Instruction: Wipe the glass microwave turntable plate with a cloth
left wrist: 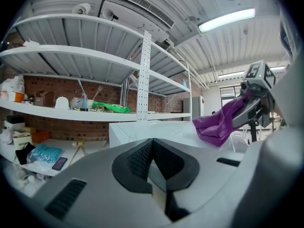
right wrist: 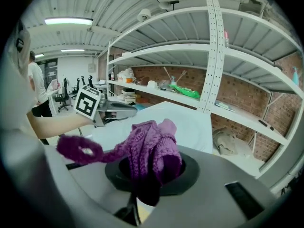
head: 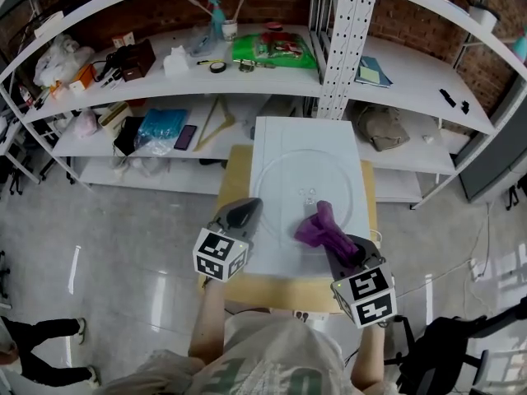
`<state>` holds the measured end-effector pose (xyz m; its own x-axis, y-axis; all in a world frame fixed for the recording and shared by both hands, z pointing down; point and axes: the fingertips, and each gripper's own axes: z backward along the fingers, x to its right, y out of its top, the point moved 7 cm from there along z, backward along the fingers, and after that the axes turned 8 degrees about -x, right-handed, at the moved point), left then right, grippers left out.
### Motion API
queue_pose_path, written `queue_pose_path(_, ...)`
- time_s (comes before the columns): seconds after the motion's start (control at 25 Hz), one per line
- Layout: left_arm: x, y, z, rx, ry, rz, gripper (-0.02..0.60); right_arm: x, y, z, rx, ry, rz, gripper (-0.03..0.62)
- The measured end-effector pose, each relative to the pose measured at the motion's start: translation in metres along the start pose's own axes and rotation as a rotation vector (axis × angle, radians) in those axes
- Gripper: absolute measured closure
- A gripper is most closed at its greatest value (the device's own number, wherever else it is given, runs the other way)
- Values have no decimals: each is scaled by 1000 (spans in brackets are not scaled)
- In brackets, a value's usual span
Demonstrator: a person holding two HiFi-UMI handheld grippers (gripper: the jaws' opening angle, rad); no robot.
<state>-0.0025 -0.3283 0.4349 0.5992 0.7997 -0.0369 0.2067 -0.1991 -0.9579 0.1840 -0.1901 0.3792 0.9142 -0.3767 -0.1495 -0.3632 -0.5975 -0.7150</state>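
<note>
Right gripper [head: 333, 239]: jaws pinching purple cloth [head: 319, 227], over near edge of glass turntable plate [head: 288, 175], flat on white top [head: 272, 253]. Left gripper [head: 245, 213]: jaws pressed together, empty, beside plate

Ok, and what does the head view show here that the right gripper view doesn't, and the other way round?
Only the head view: the glass turntable plate, outlined on the white top, and the wooden table beneath. Only the right gripper view: the right hand-held gripper with its jaws shut on the purple cloth, plus a standing person far left. Both: the cloth, the left hand-held gripper, the white top and the shelves.
</note>
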Motion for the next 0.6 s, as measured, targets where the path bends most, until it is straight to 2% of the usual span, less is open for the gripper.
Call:
queue_pose_path(0.12, 1, 0, -1, 2, -1, 0, 580, -10, 2, -4, 9, 65, -1, 543)
queue_pose_path(0.24, 1, 0, 0, 0, -1, 1, 580, -20, 9, -9, 3, 94, 32, 543)
queue_pose_path(0.44, 1, -2, -1, 7, -8, 10, 580, -38, 27, -23, -17, 156, 113, 543)
queue_pose_path(0.6, 0, -1, 0, 13, -16, 18, 580, -40, 48, -43, -39, 164, 210, 543)
